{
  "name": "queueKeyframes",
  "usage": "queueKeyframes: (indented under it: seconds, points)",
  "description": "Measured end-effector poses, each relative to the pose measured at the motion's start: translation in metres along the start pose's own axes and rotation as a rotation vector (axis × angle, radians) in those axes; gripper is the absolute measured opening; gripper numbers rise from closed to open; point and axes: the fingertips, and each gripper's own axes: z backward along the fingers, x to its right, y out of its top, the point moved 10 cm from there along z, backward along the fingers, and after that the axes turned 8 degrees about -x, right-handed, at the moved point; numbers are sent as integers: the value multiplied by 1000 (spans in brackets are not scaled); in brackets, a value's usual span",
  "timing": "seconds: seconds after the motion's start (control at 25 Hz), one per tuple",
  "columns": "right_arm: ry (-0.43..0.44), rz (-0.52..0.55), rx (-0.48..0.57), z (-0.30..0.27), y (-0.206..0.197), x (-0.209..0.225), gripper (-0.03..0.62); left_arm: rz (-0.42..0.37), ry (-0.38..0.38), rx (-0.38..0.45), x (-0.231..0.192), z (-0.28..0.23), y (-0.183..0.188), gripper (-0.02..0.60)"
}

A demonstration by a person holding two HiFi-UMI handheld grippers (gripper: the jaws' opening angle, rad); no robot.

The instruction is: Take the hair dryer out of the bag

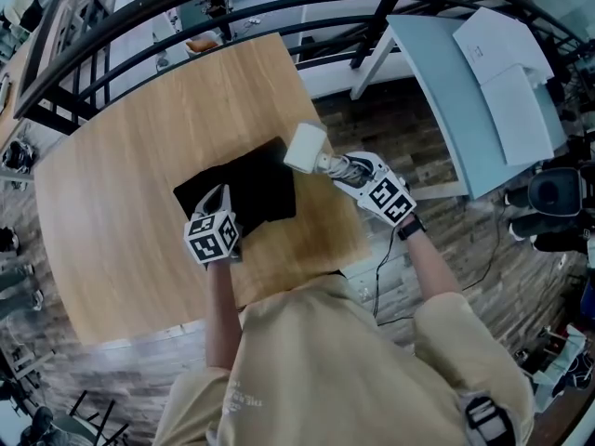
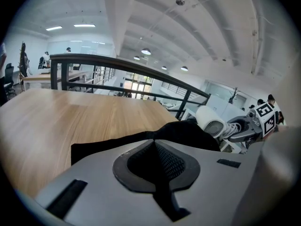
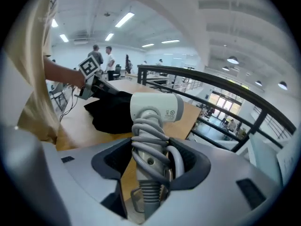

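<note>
The white hair dryer [image 1: 305, 147] hangs just above the table's right part, clear of the black bag [image 1: 249, 186]. My right gripper [image 1: 337, 166] is shut on its handle, which has the grey cord wound around it [image 3: 149, 147]. In the right gripper view the dryer's barrel [image 3: 156, 107] points left over the table edge. The bag lies flat on the wooden table [image 1: 121, 193]. My left gripper [image 1: 219, 196] is shut on the bag's near edge, with black fabric [image 2: 188, 132] bunched ahead of its jaws. From the left gripper view the dryer [image 2: 210, 121] sits beyond the bag.
A black metal railing [image 1: 186, 21] runs along the table's far side. A pale blue desk [image 1: 465, 100] with white papers stands to the right, across a gap of wood-plank floor. The table's right corner [image 1: 358, 240] lies just below the right gripper. A black cable hangs there.
</note>
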Motion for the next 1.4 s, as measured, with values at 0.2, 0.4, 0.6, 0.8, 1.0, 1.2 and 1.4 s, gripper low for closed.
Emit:
queueKeyframes:
  seconds: [0.2, 0.4, 0.6, 0.8, 1.0, 1.2, 1.4]
  points:
    - [-143, -244, 27, -13, -15, -18, 238, -9, 5, -5, 1, 0, -2, 17]
    - [-244, -421, 45, -33, -16, -42, 238, -6, 10, -7, 1, 1, -2, 15]
    - [-317, -539, 41, -53, -19, -56, 238, -8, 13, -11, 3, -1, -5, 15]
    - [-384, -652, 13, -70, -24, -58, 238, -13, 12, -21, 4, -3, -9, 15]
    - [-402, -680, -11, -80, -26, -65, 238, -12, 14, -32, 5, -8, -13, 15]
    - [-428, -699, -19, -88, -26, -68, 238, -21, 7, -42, 5, -15, -13, 17]
    - [-398, -674, -38, -91, -25, -70, 238, -11, 9, -56, 6, -19, -22, 17]
